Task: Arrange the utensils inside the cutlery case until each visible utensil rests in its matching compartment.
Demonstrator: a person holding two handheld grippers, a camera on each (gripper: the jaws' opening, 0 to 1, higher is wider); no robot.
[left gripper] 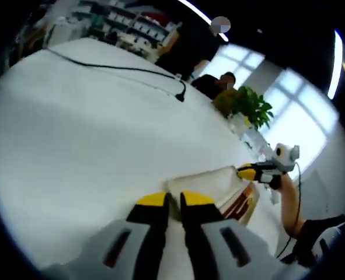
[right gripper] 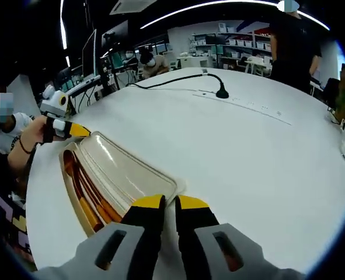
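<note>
An open cutlery case [right gripper: 73, 192] lies on the white table [right gripper: 230, 151], its clear lid [right gripper: 122, 169] tipped up. Long orange-brown utensils [right gripper: 86, 195] lie in the case's slots beside the lid. My right gripper [right gripper: 171, 203] is at the lid's near corner, yellow tips almost together on its edge. My left gripper [right gripper: 73, 129] pinches the far end of the lid, with a person's hand behind it. In the left gripper view my left gripper [left gripper: 173, 200] is closed at the edge of the cream lid [left gripper: 210, 181], and my right gripper [left gripper: 255, 172] holds the opposite end.
A black cable with a plug head [left gripper: 180, 95] [right gripper: 222, 92] runs across the far table. A potted plant [left gripper: 251, 108] stands at the table edge. People stand and sit around the table; a dark-clothed person [right gripper: 295, 46] is beyond it.
</note>
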